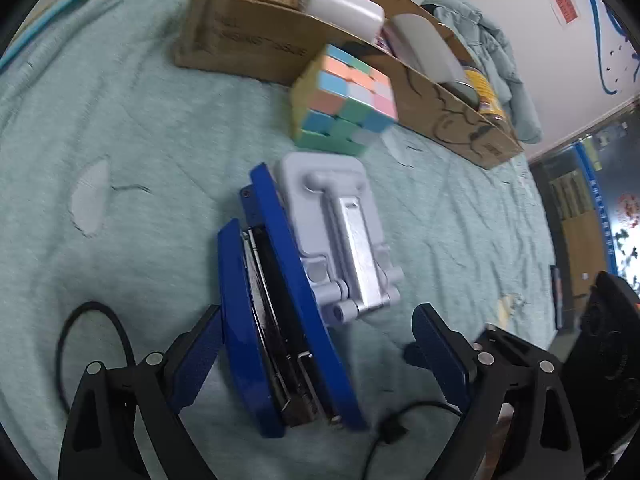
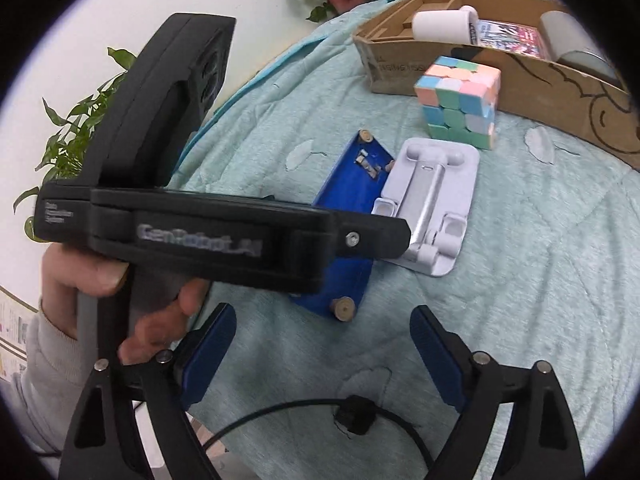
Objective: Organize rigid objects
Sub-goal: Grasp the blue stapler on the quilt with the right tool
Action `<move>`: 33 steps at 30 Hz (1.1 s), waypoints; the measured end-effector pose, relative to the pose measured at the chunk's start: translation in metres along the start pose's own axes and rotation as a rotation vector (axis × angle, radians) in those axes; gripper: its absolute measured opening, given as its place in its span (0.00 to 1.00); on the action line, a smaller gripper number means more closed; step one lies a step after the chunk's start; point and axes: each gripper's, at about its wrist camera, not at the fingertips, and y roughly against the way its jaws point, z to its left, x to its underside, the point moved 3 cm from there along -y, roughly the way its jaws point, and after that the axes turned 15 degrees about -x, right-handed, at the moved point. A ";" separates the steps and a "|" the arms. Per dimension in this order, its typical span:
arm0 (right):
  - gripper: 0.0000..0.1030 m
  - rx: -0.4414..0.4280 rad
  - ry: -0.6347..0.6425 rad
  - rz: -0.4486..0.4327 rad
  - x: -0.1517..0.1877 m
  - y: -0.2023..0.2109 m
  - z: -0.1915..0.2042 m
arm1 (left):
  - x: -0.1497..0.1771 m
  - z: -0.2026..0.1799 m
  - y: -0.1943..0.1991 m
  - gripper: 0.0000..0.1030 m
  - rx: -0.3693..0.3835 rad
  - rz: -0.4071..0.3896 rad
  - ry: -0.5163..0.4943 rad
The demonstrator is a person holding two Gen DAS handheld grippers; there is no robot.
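Nearest, the left gripper (image 1: 320, 356) has its fingers spread wide around the near end of the blue stapler (image 1: 280, 300), which lies on its side on the green blanket (image 1: 120, 128); the pads seem not to press it. A black cable (image 1: 416, 412) lies just below. The stapler's long axis runs from about 6 toward 11 o'clock. Touching it at 1 o'clock lies the grey phone stand (image 1: 340, 232), then the pastel cube (image 1: 344, 104), then the cardboard box (image 1: 248, 36). The right gripper (image 2: 322, 356) is spread and empty, and the person's hand (image 2: 116, 296) with the other tool blocks its view.
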 end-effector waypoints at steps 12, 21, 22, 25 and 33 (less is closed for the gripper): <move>0.70 0.163 -0.028 -0.020 0.024 0.023 -0.030 | 0.014 -0.052 -0.003 0.88 0.201 0.019 0.020; 0.61 0.128 -0.075 -0.055 0.020 0.023 -0.033 | 0.017 -0.038 0.012 0.81 0.220 -0.015 0.054; 0.61 0.075 -0.115 -0.062 0.020 0.026 -0.036 | 0.019 -0.038 0.017 0.81 0.220 -0.023 0.052; 0.51 -0.067 -0.216 -0.076 0.020 0.028 -0.044 | 0.024 -0.037 0.033 0.82 0.239 -0.049 0.040; 0.51 -0.412 -0.410 -0.117 0.024 0.017 -0.063 | 0.032 -0.037 0.057 0.78 0.433 -0.071 0.046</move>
